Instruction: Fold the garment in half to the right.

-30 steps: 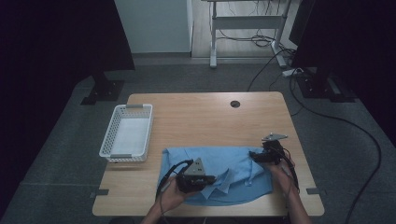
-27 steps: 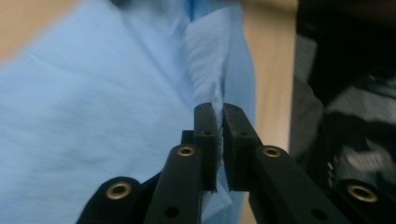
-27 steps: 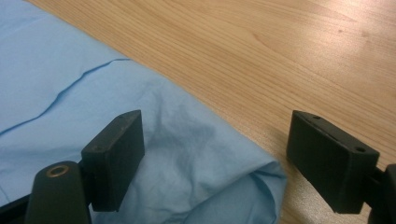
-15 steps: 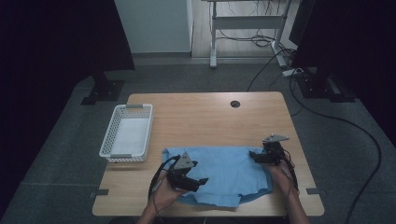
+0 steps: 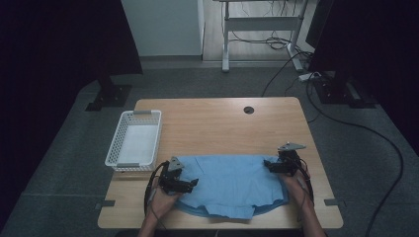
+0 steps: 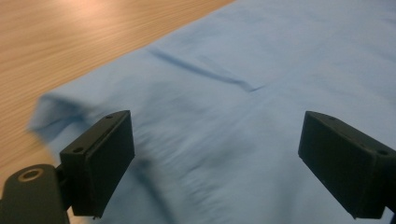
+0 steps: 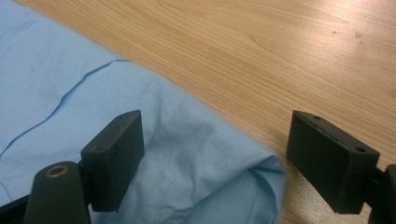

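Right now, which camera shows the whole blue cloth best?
The high view: the blue cloth lies spread whole on the table. The left gripper view shows only its creased middle, the right gripper view one folded corner.

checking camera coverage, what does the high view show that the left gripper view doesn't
High view alone: the white basket, the right gripper at the blue cloth's right edge, both forearms, the floor and cables. Left gripper view alone: a close look at a crease in the cloth between its wide-open jaws, nothing pinched. Both: the blue cloth, the left gripper, the wooden table.
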`<state>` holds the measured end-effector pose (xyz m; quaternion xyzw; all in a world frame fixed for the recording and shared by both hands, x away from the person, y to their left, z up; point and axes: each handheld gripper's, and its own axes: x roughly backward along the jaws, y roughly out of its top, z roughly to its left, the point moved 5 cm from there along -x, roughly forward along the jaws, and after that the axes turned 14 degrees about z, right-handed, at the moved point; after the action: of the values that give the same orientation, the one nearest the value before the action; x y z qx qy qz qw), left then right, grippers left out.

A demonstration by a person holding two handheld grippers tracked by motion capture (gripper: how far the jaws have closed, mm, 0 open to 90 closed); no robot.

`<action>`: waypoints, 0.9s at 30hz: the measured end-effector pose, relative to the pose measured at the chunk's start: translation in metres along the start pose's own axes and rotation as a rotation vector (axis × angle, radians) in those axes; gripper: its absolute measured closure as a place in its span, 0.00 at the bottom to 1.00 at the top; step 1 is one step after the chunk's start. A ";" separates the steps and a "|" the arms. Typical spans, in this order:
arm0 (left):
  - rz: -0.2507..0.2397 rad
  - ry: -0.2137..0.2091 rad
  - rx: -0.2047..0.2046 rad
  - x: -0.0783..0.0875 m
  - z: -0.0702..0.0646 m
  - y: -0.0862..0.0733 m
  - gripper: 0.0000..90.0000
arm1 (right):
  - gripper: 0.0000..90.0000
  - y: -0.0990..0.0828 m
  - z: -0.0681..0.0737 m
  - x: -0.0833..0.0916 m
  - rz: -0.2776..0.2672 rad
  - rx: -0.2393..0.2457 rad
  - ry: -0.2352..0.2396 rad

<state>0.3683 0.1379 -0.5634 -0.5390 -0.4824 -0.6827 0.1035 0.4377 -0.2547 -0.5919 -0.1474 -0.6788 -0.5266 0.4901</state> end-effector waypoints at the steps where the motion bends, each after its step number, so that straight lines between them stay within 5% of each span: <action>1: 0.003 0.004 0.016 -0.001 0.004 -0.002 0.11 | 0.21 0.000 0.000 0.000 0.000 0.000 0.000; 8: 0.066 0.118 0.059 -0.016 0.022 -0.015 0.00 | 0.21 0.000 0.000 0.000 0.000 -0.003 -0.004; 20: 0.049 0.122 0.083 -0.020 0.023 -0.017 0.00 | 0.15 -0.001 0.001 0.000 0.006 -0.027 -0.014; 27: 0.048 0.121 0.084 -0.020 0.024 -0.016 0.00 | 0.10 -0.001 0.004 0.005 0.030 -0.056 0.018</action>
<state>0.3806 0.1567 -0.5904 -0.5033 -0.4904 -0.6905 0.1712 0.4329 -0.2533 -0.5887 -0.1665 -0.6571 -0.5392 0.4997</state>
